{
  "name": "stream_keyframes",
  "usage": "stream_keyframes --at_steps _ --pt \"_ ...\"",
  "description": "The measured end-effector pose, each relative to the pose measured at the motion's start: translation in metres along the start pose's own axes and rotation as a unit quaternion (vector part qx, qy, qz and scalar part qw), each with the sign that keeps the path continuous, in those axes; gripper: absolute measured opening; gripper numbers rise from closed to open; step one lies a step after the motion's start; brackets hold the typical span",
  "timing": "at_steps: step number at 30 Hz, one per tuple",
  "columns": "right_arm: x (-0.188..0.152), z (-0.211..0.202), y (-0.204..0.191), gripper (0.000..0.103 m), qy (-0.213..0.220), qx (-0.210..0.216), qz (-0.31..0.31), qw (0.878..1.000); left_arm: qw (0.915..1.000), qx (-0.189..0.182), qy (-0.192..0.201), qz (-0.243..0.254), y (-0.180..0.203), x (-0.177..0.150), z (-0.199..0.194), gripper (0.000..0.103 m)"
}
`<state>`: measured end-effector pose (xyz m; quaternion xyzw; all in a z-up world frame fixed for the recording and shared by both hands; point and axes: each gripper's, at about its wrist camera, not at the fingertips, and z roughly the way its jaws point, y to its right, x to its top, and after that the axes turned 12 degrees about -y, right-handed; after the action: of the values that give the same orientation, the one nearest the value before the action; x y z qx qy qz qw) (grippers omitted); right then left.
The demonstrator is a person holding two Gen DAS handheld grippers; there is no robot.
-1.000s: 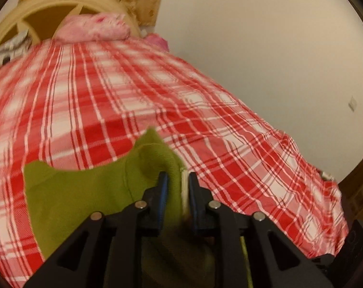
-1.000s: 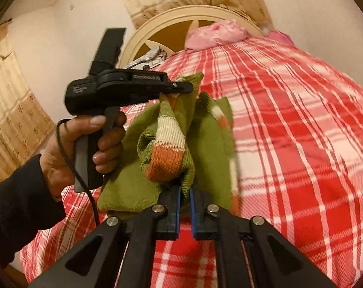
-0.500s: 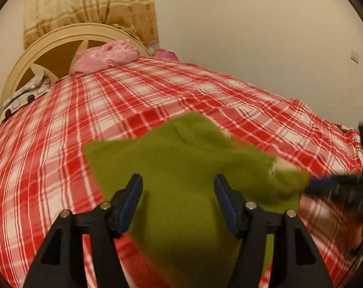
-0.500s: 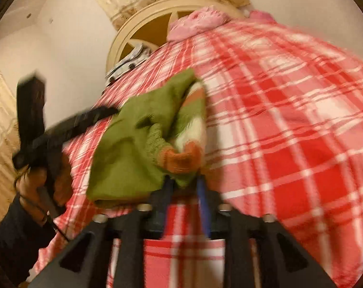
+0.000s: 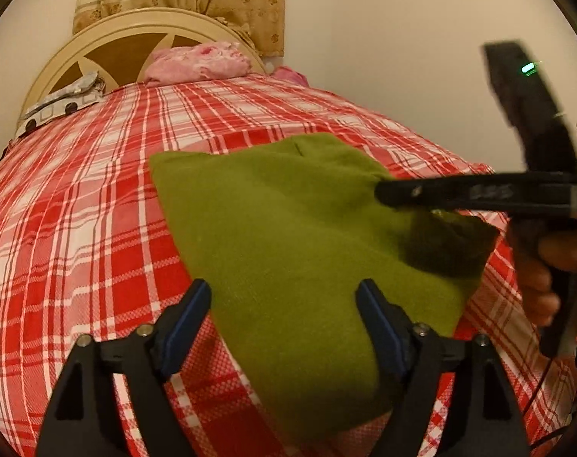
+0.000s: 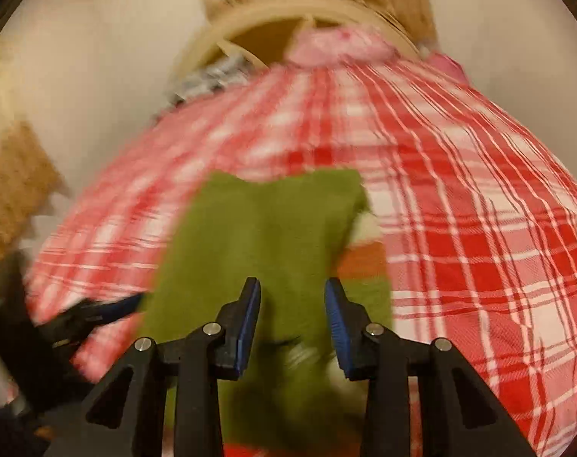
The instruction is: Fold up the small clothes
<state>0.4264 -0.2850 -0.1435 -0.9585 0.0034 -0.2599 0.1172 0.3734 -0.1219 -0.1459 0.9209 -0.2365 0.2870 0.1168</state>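
A small olive-green knit garment (image 5: 288, 236) lies folded flat on the red plaid bedspread (image 5: 79, 228). In the right wrist view the garment (image 6: 265, 236) shows an orange and white striped part (image 6: 364, 251) at its right edge. My left gripper (image 5: 284, 308) is open, its jaws wide apart over the garment's near edge, holding nothing. My right gripper (image 6: 292, 308) is open just above the garment's near end, empty. It also shows side-on in the left wrist view (image 5: 387, 190), over the garment's right side. The left gripper shows blurred at the lower left of the right wrist view (image 6: 109, 310).
A pink pillow (image 5: 201, 63) and a cream arched headboard (image 5: 109, 45) stand at the far end of the bed. A grey patterned cloth (image 5: 60, 106) lies at the far left. A beige wall runs along the right side. The person's right hand (image 5: 551, 266) holds the right gripper's handle.
Both grippers let go of the garment and opened. The garment, held up bunched a second ago, now lies flat on the bed. The right wrist view is motion-blurred.
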Motion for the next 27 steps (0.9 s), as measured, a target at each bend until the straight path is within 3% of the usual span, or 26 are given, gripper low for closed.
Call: stream_keyframes --at_steps 2,12,17,19,23,27 --pt "0.004 0.019 0.009 0.023 -0.027 -0.008 0.012 1.000 0.9998 -0.009 -0.012 -0.009 -0.004 -0.002 0.005 0.089" --pt "-0.005 0.025 0.029 0.023 -0.028 -0.013 0.045 0.998 0.9996 -0.003 -0.022 -0.020 -0.004 -0.006 0.013 0.098" --pt "-0.002 -0.007 -0.008 0.027 0.039 -0.027 -0.008 0.999 0.9995 -0.004 -0.023 -0.023 -0.005 -0.007 0.014 0.100" --pt "0.005 -0.012 -0.034 0.028 0.051 0.000 -0.059 0.997 0.9994 -0.005 -0.025 -0.023 -0.006 -0.007 0.014 0.100" --pt "0.020 0.014 -0.058 0.029 0.006 0.013 -0.104 0.994 0.9991 -0.010 -0.028 -0.029 -0.008 -0.007 0.015 0.102" --pt "0.031 0.051 -0.040 0.028 -0.043 -0.012 -0.079 0.996 0.9987 -0.019 -0.033 -0.032 -0.008 -0.007 0.017 0.103"
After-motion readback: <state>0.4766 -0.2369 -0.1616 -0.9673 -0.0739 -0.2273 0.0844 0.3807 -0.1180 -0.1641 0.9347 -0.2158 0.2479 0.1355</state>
